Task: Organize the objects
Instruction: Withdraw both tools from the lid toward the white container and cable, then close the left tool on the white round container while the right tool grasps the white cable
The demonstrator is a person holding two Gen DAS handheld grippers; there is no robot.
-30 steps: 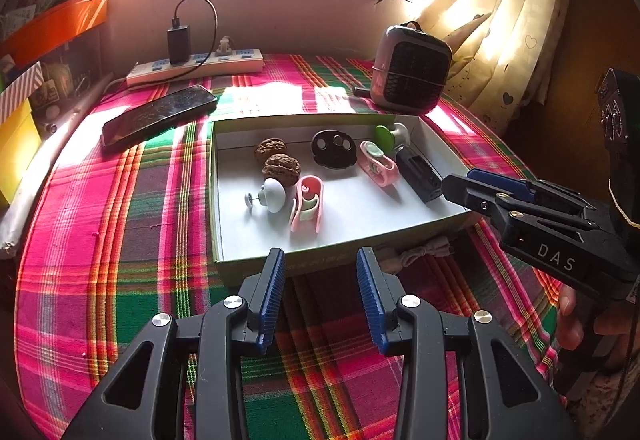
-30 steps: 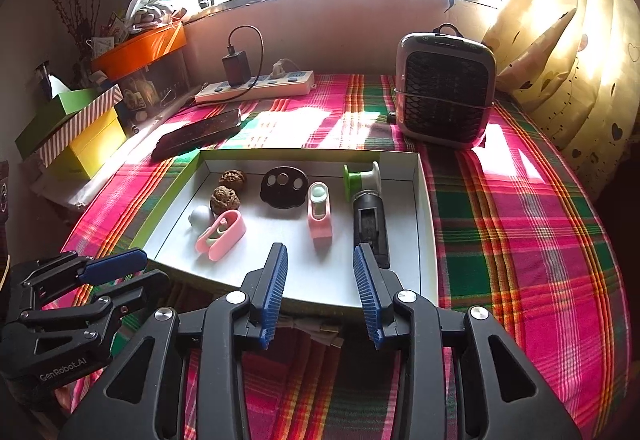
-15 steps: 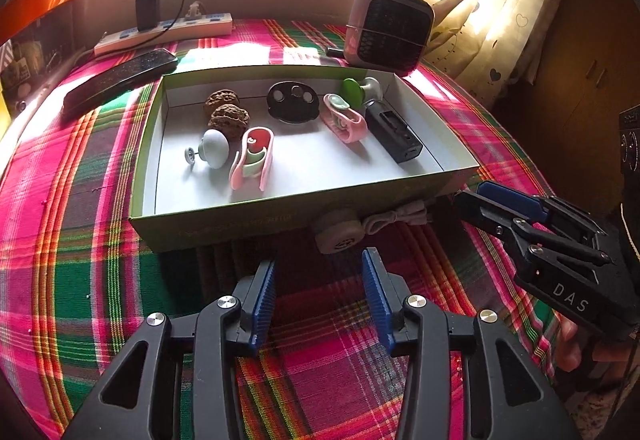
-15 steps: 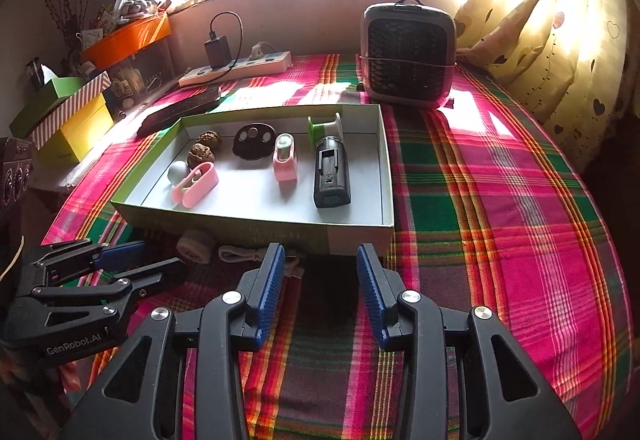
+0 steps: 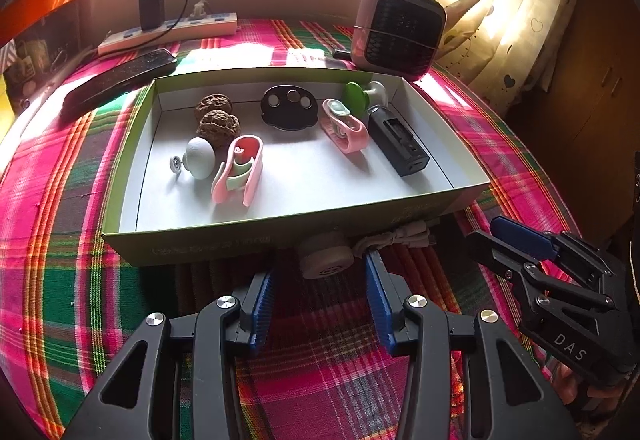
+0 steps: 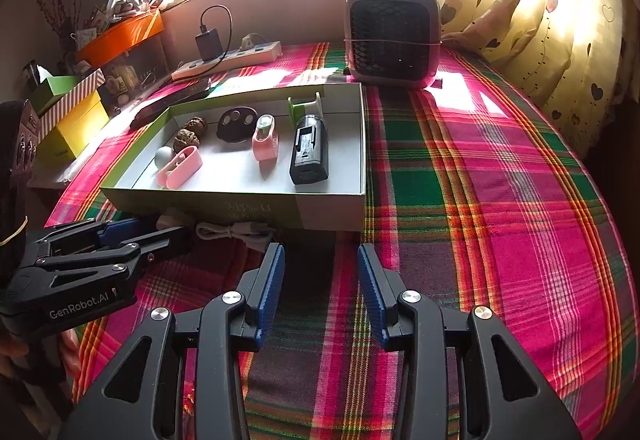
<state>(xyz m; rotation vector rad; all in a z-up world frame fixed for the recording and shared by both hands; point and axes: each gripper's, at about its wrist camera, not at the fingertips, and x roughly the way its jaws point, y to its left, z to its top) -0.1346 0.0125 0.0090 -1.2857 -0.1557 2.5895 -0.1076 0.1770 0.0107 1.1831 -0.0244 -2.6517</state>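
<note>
A shallow green-and-white box (image 5: 280,228) (image 6: 332,208) on the plaid table holds two walnuts (image 5: 218,124), a white knob (image 5: 200,158), two pink clips (image 5: 238,170) (image 5: 344,126), a black oval piece (image 5: 290,106), a green spool (image 5: 362,94) and a black device (image 5: 398,142). A round beige charger (image 5: 326,256) with a bundled white cable (image 5: 396,238) (image 6: 236,230) lies against the box's front wall. My left gripper (image 5: 320,296) is open just in front of the charger. My right gripper (image 6: 320,280) is open and empty beside it, near the cable.
A small heater (image 5: 398,28) (image 6: 394,36) stands behind the box. A power strip (image 5: 168,34) with a plugged adapter and a dark phone (image 5: 118,82) lie at the back left. Yellow and green boxes (image 6: 68,108) sit at the table's left edge. Curtains hang at the right.
Both grippers have drawn back from over the box toward the table's front. The charger and cable in front of the box have come into view. Both stay open.
</note>
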